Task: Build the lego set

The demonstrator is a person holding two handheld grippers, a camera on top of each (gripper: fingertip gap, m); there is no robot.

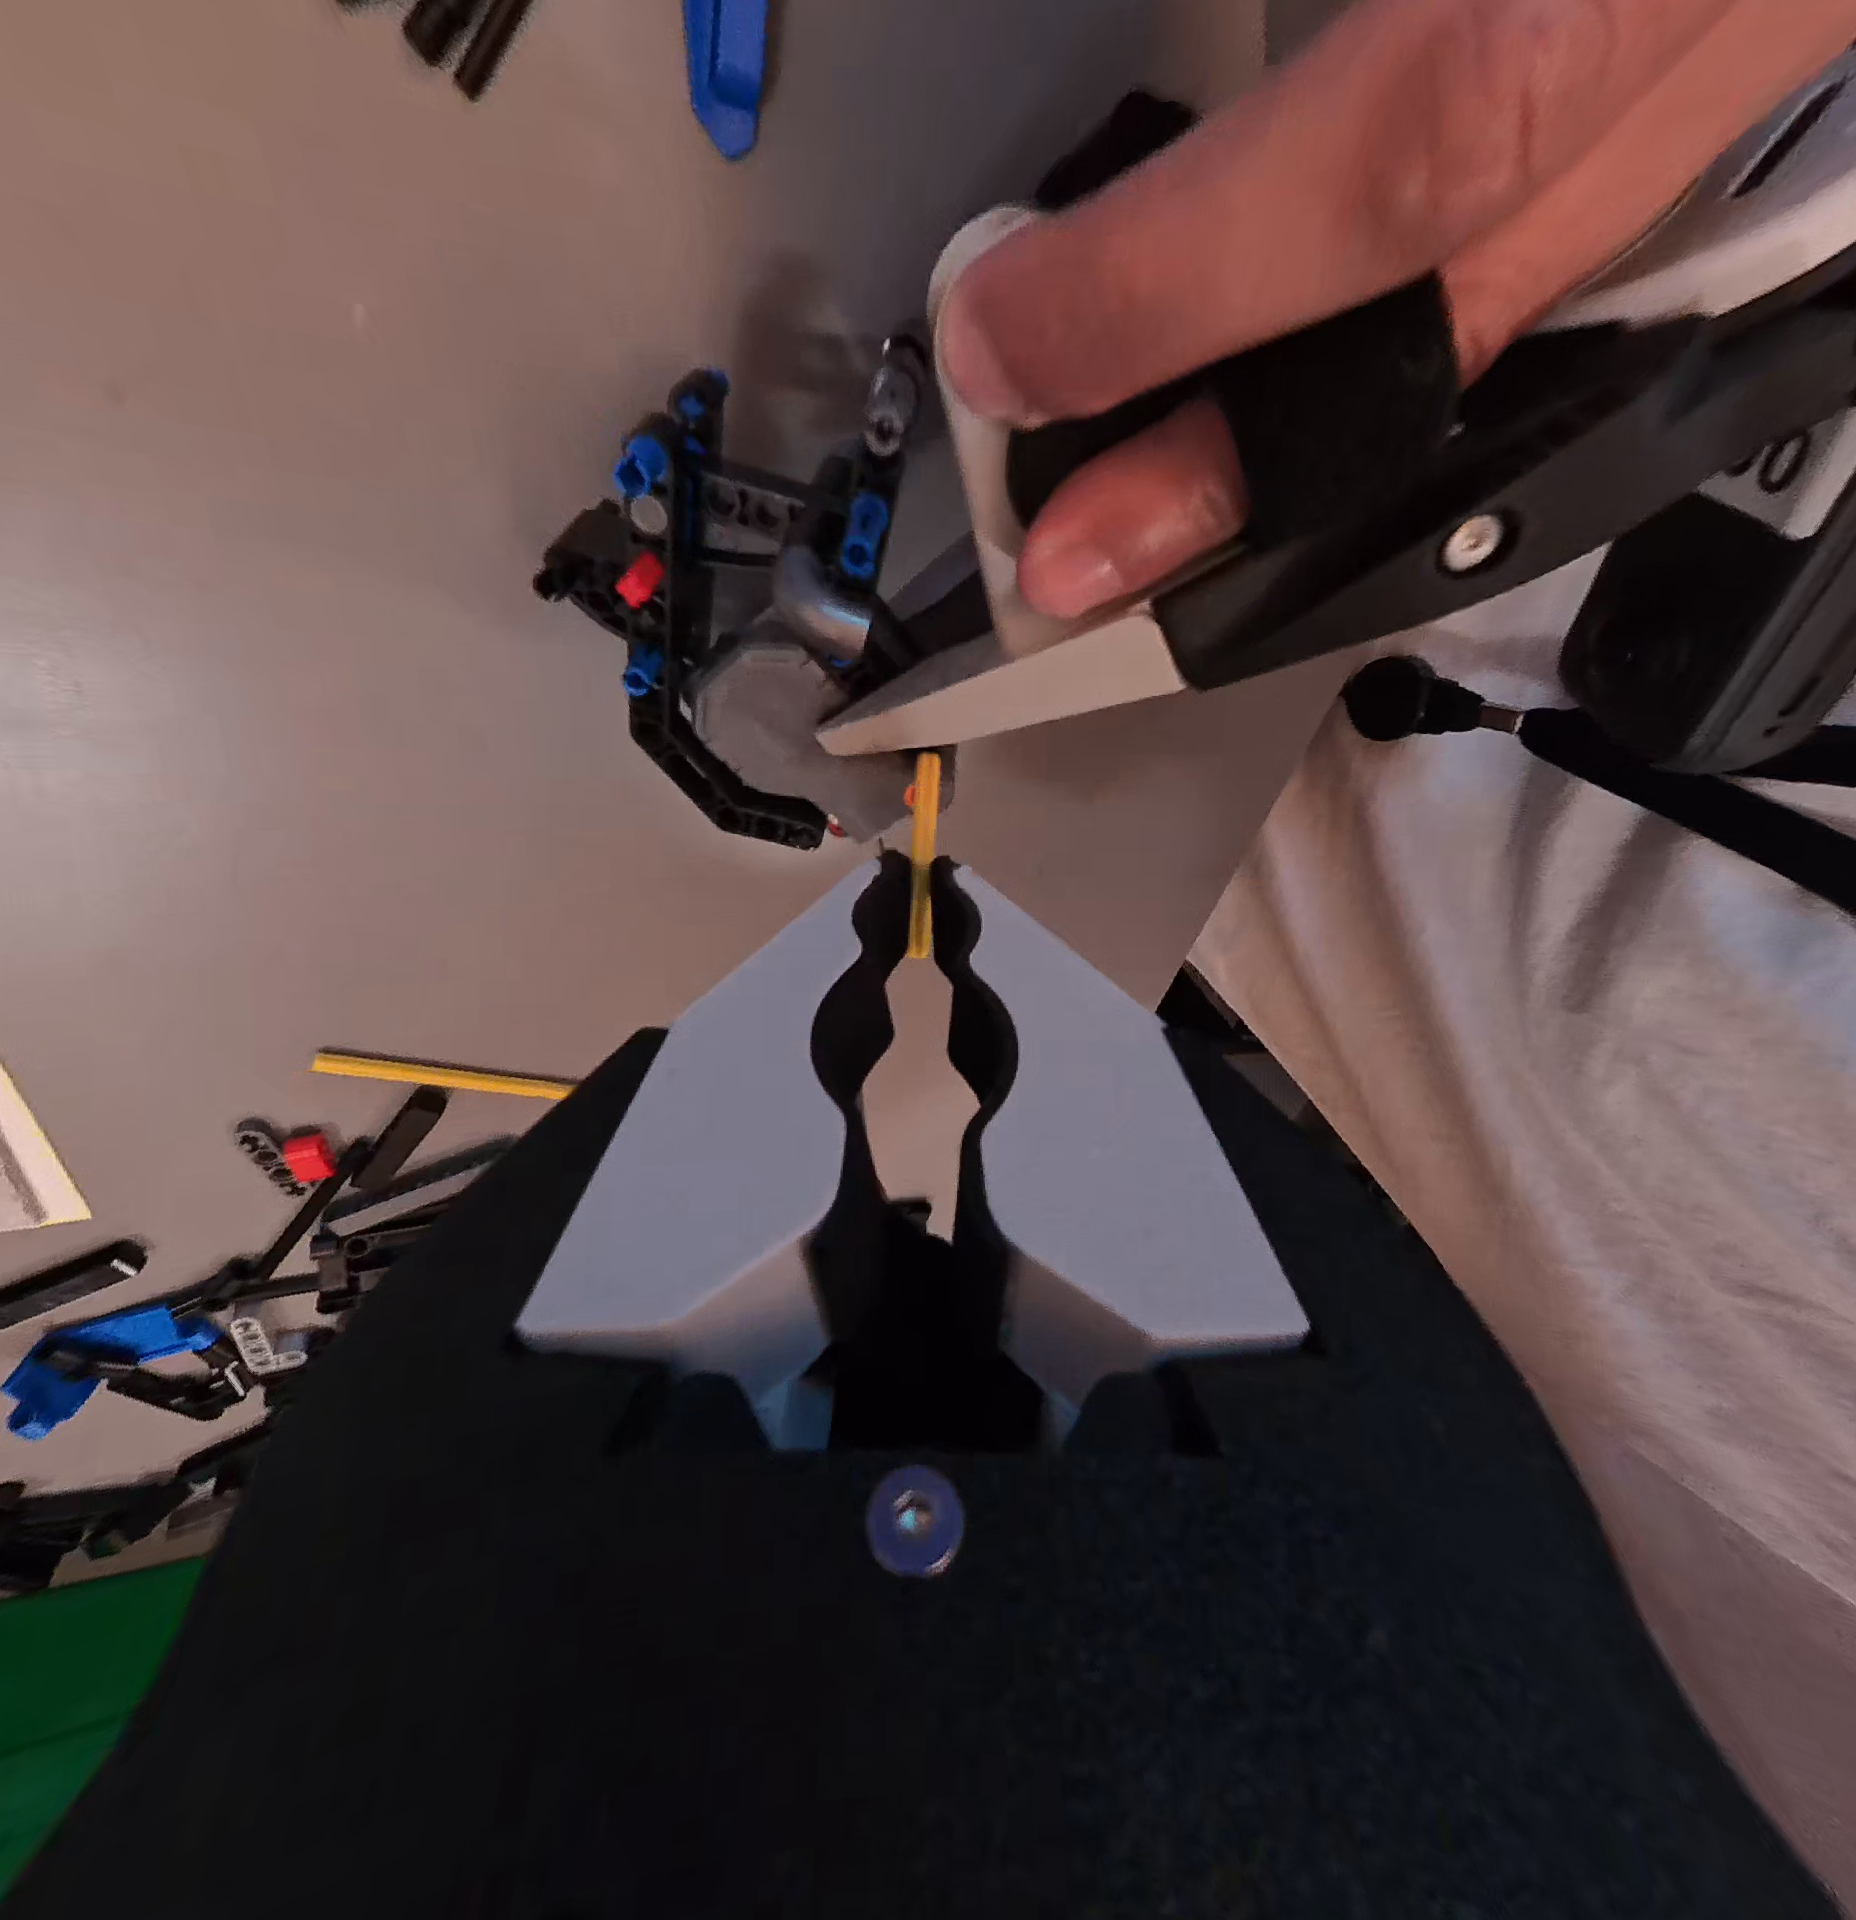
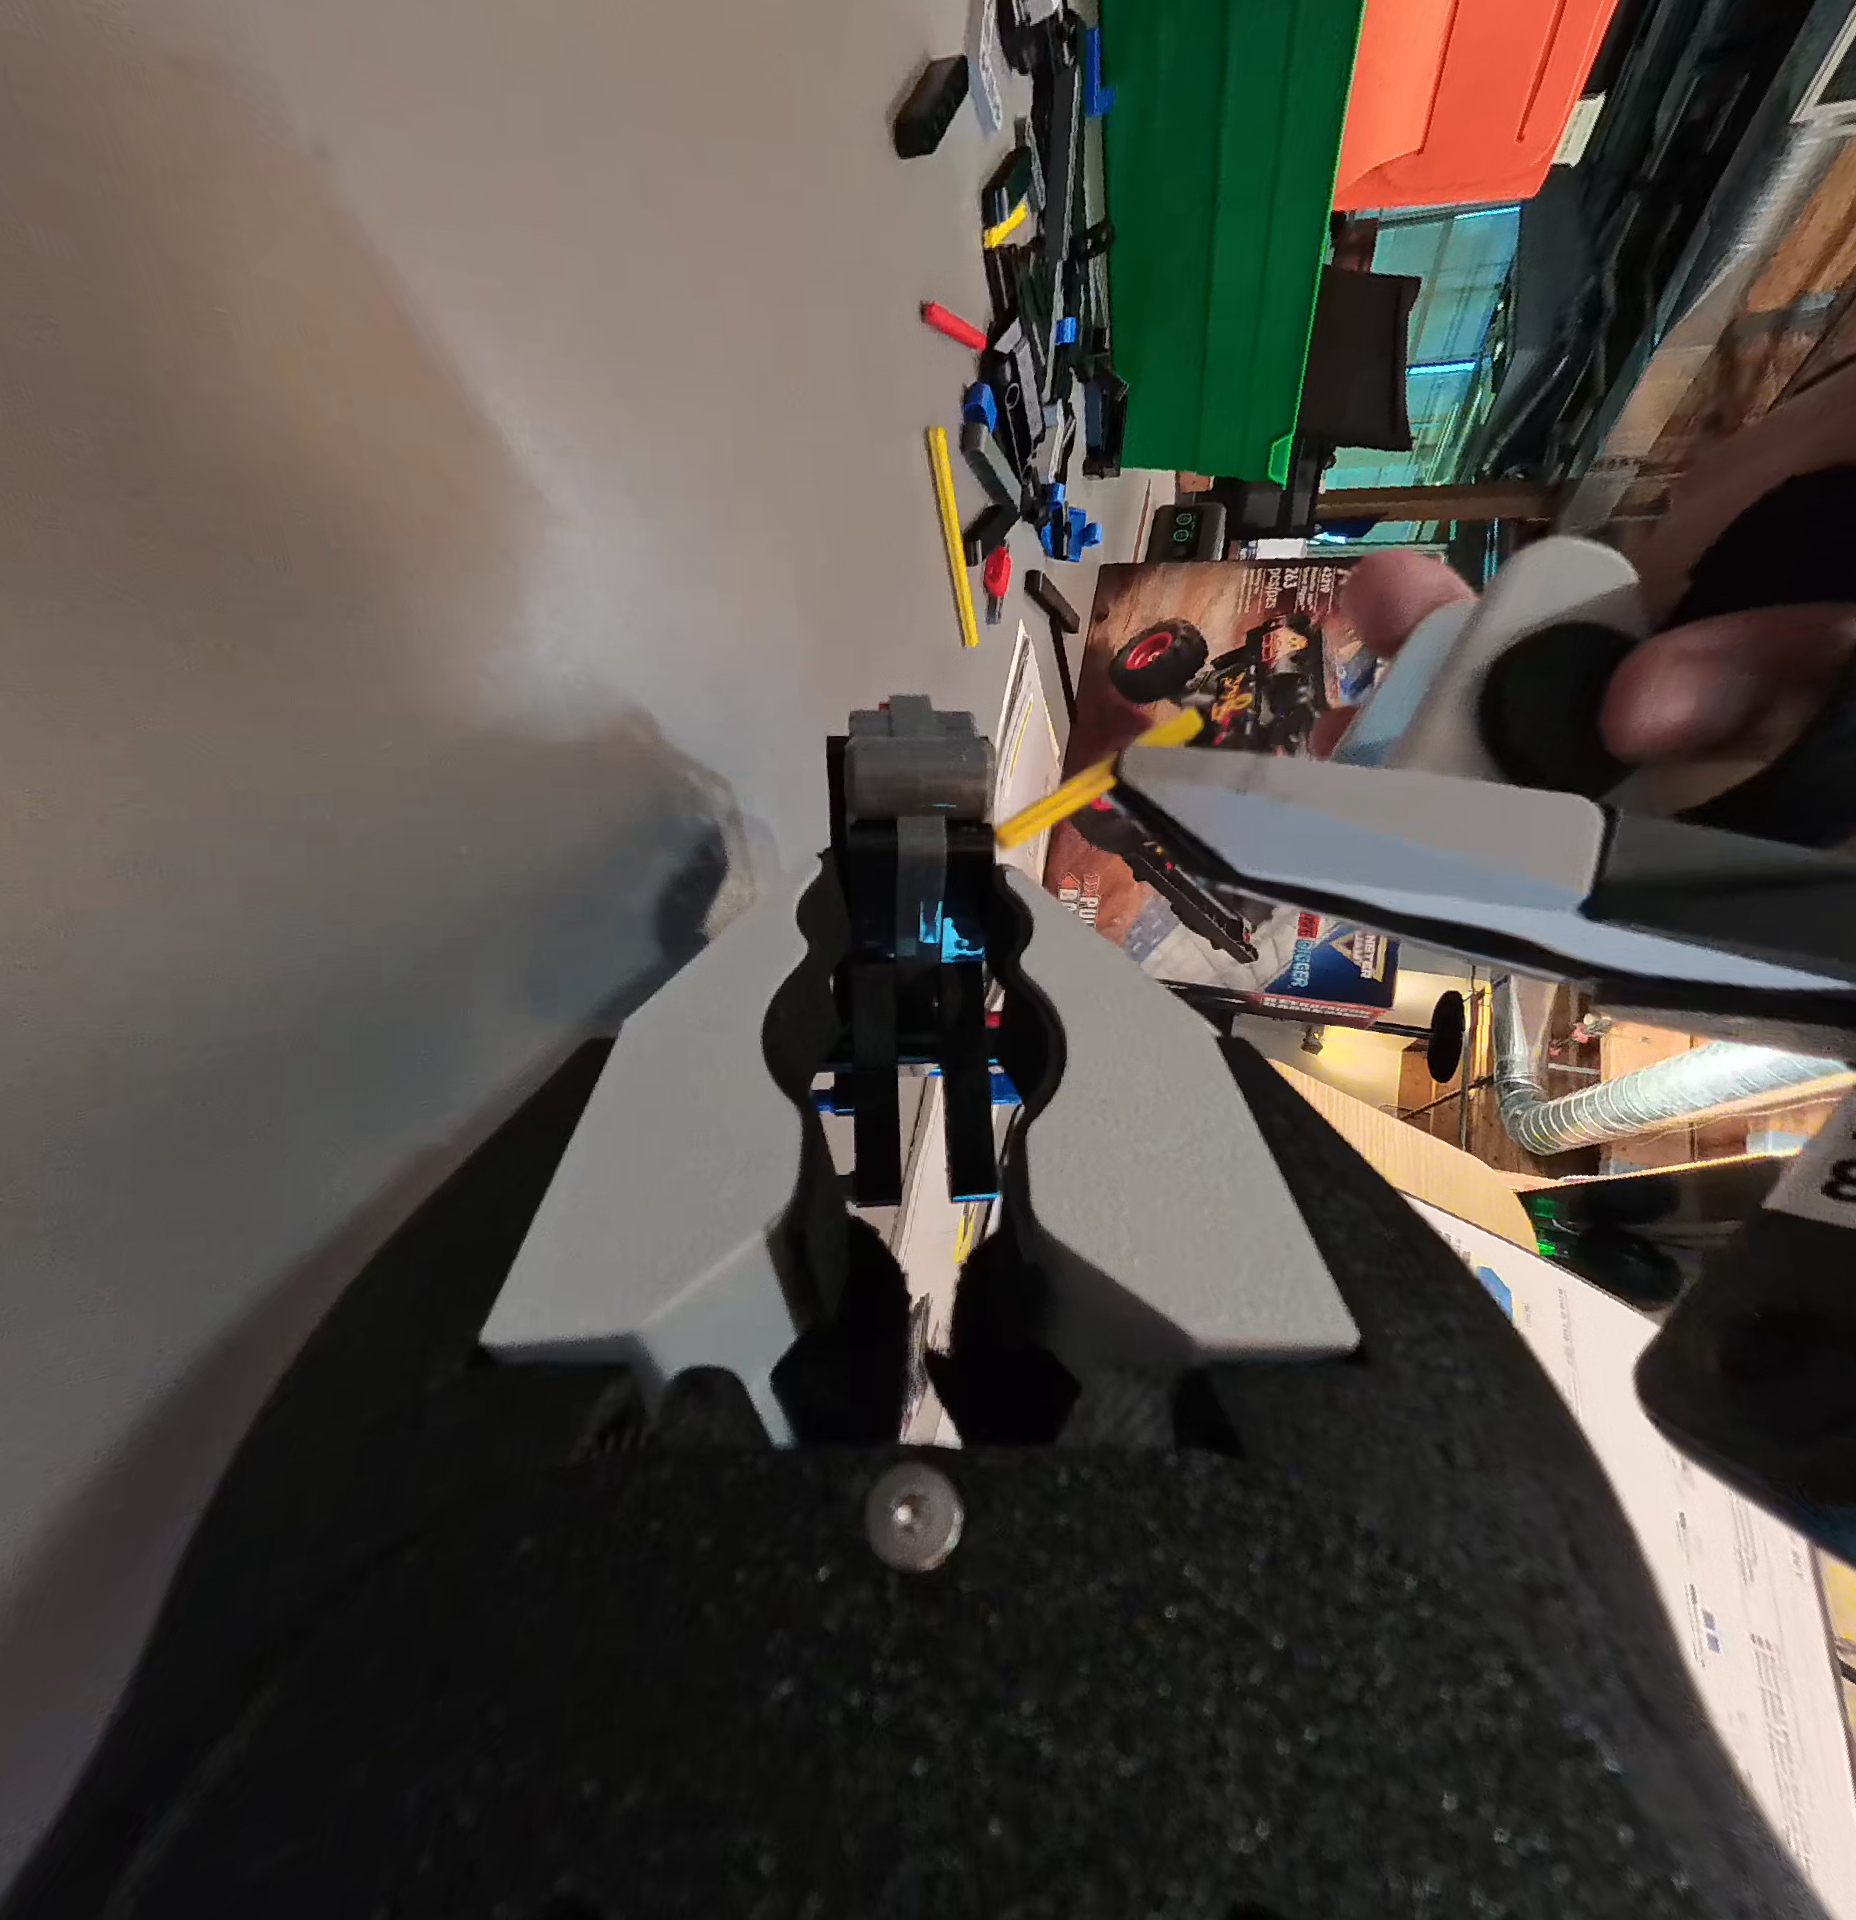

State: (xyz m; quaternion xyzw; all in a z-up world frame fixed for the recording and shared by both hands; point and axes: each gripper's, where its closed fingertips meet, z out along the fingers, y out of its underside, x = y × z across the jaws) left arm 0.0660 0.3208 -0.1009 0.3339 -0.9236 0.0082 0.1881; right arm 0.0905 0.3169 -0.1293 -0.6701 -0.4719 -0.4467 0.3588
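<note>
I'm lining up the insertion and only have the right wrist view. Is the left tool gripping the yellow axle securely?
Observer: The left tool is shut on the yellow axle, pinching just its near end at the very tips.
Operator: Where does the far end go?
Observer: Up against the assembly's grey block, beside a small red pin. Whether it is seated, I cannot tell.
Operator: What's on the side away from me?
Observer: A bent black beam and blue pins.

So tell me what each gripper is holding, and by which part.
Left gripper: shut on the yellow axle, pinched at its near end by the tips. Right gripper: shut on the black-and-grey assembly, clamped across its black frame.
</note>
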